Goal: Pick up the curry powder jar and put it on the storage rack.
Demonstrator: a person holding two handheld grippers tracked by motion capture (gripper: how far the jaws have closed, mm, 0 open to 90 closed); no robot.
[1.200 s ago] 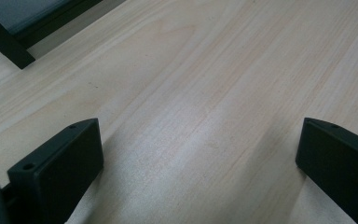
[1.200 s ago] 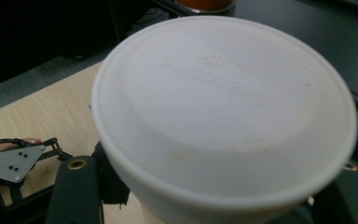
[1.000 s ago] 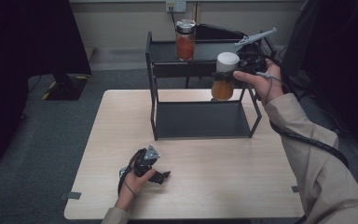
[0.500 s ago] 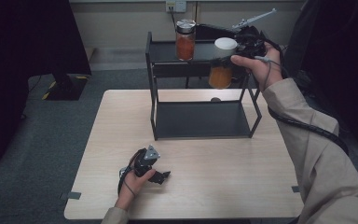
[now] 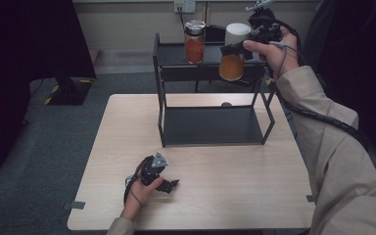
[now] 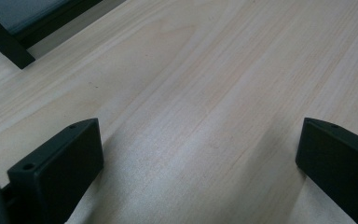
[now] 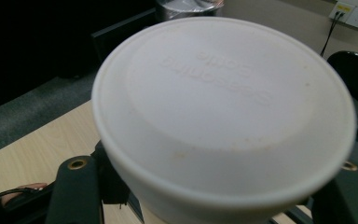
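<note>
A jar (image 5: 231, 66) of orange contents with a white lid (image 5: 237, 33) hangs in the air at the right end of the black rack's top shelf (image 5: 176, 56). My right gripper (image 5: 230, 49) is shut on it just under the lid. In the right gripper view the white lid (image 7: 223, 112) looms large, and the black jaws rise on either side beneath it. A second orange jar (image 5: 195, 41) with a silver lid stands upright on the top shelf, left of the held one. My left gripper (image 5: 169, 185) rests on the table, open, with bare wood between its jaws (image 6: 200, 158).
The rack's lower shelf (image 5: 213, 125) sits on the wooden table (image 5: 235, 196), and a small round mark lies behind it. A wall outlet (image 5: 184, 6) and cable are behind the rack. A dark stand (image 5: 68, 88) is on the floor at left, and a black chair (image 7: 354, 70) beyond.
My right gripper has lifted the white-lidded jar from in front of the upper shelf's edge to above shelf level. The left gripper has stayed where it was.
</note>
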